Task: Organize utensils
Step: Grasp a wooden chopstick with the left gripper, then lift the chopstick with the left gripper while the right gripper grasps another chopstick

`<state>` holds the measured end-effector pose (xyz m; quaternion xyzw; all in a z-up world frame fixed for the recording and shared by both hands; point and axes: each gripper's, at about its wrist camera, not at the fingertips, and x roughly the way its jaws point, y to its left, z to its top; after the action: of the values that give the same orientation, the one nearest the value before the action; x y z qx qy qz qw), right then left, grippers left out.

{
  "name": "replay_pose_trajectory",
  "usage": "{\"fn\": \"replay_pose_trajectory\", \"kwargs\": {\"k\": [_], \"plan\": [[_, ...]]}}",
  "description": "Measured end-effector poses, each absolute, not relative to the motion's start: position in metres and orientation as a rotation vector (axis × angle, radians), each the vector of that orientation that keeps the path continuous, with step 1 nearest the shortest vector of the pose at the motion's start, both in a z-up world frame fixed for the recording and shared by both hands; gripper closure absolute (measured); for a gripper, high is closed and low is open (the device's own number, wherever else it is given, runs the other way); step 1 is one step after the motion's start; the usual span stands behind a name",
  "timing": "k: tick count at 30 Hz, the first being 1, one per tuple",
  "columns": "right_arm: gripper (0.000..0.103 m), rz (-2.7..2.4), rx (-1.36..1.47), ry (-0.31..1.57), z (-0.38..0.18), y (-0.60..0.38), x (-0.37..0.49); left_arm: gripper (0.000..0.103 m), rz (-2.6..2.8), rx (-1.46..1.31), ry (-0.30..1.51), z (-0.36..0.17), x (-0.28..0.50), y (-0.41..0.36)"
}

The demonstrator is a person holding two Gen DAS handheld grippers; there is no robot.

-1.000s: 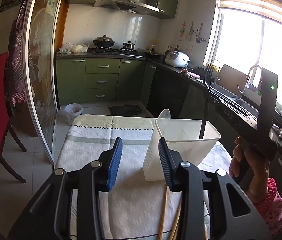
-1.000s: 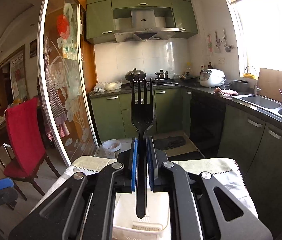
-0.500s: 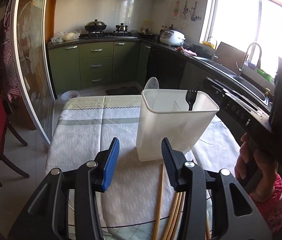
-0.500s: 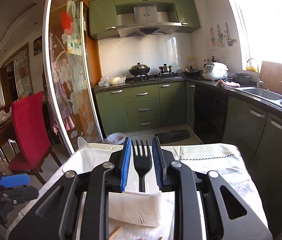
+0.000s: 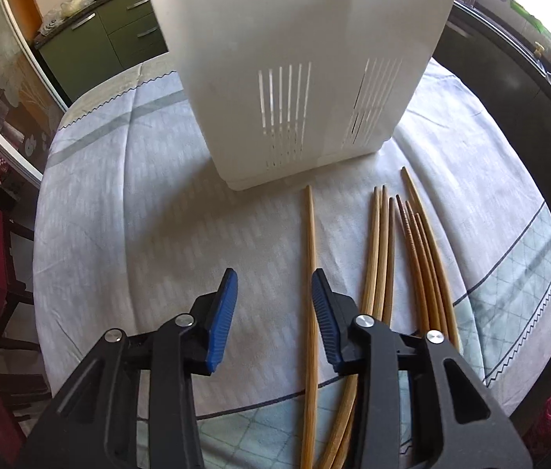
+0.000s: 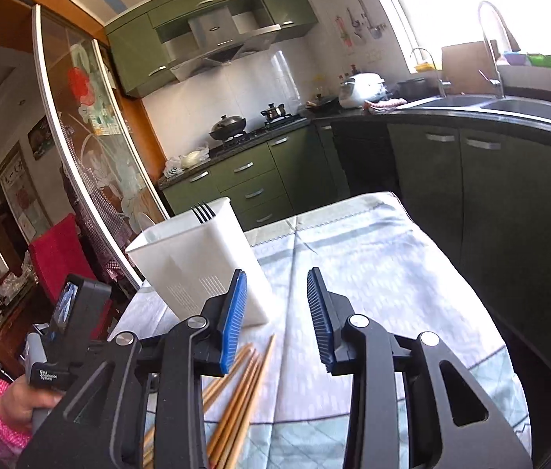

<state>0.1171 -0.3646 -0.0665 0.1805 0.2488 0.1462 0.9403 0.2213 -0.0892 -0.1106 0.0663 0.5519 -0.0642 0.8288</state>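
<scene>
Your left gripper (image 5: 274,314) points steeply down at the table, its blue pads parted with nothing pinched; the jaws have just been closing a little. A single chopstick (image 5: 309,293) lies on the cloth under the gap, close to the right-hand pad (image 5: 324,318) and not gripped. Just to the right of it lies a loose bundle of chopsticks (image 5: 404,258), side by side, tips toward the white utensil holder (image 5: 299,62). That holder stands upright on the tablecloth (image 5: 127,203), just beyond the chopstick tips.

Your right gripper (image 6: 276,314) is held lower-angled over the table, its jaws spread and empty; they have just been opening. Past its left pad stands the same white holder, with the tines of a black fork (image 6: 202,211) sticking up at its far rim. The chopsticks lie below and left of the pads. At the left edge, your hand (image 6: 27,406) in a pink sleeve grips the other gripper's handle.
</scene>
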Motion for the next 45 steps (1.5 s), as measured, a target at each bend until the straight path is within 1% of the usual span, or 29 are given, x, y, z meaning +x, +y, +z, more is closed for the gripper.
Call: {"fn": "replay_pose_trajectory", "kwargs": {"k": [1,3,9,13,15,18,19,20,22,28,30,36,37,38,39,42,45], "plan": [[0.07,0.29,0.386,0.516,-0.072,-0.373,0.111,0.071,-0.137,0.149,1.179,-0.113,0.223,-0.091],[0.07,0.28,0.417,0.538,-0.081,-0.385,0.104,0.075,-0.139,0.164,1.195,-0.118,0.226,-0.095],[0.07,0.268,0.469,0.561,-0.09,-0.408,0.093,0.075,-0.143,0.178,1.204,-0.119,0.229,-0.104],[0.07,0.266,0.478,0.555,-0.084,-0.411,0.094,0.075,-0.167,0.161,1.232,-0.12,0.226,-0.108],[0.066,0.271,0.487,0.556,-0.084,-0.412,0.094,0.075,-0.173,0.163,1.241,-0.121,0.226,-0.11],[0.066,0.275,0.493,0.563,-0.083,-0.413,0.096,0.075,-0.184,0.151,1.26,-0.124,0.228,-0.112],[0.066,0.276,0.493,0.565,-0.083,-0.414,0.095,0.076,-0.182,0.151,1.262,-0.124,0.229,-0.113],[0.066,0.275,0.492,0.566,-0.082,-0.414,0.095,0.08,-0.186,0.148,1.263,-0.123,0.229,-0.115],[0.066,0.274,0.493,0.569,-0.082,-0.415,0.094,0.096,-0.187,0.142,1.266,-0.123,0.23,-0.116],[0.066,0.288,0.48,0.611,-0.083,-0.411,0.097,0.097,-0.182,0.127,1.255,-0.12,0.228,-0.116],[0.063,0.308,0.475,0.639,-0.084,-0.406,0.1,0.097,-0.176,0.112,1.22,-0.112,0.224,-0.11],[0.063,0.364,0.437,0.74,-0.093,-0.382,0.113,0.097,-0.158,0.069,1.017,-0.063,0.193,-0.088],[0.062,0.375,0.426,0.765,-0.095,-0.377,0.117,0.097,-0.148,0.064,0.971,-0.053,0.186,-0.083],[0.057,0.391,0.411,0.788,-0.097,-0.371,0.12,0.097,-0.141,0.058,0.921,-0.044,0.177,-0.078],[0.055,0.41,0.398,0.811,-0.099,-0.364,0.124,0.097,-0.136,0.049,0.872,-0.034,0.169,-0.073],[0.054,0.454,0.337,0.904,-0.107,-0.338,0.14,0.097,-0.112,0.008,0.734,-0.011,0.143,-0.054],[0.054,0.456,0.245,0.972,-0.115,-0.312,0.157,0.097,-0.094,-0.027,0.642,0.001,0.121,-0.039]]}}
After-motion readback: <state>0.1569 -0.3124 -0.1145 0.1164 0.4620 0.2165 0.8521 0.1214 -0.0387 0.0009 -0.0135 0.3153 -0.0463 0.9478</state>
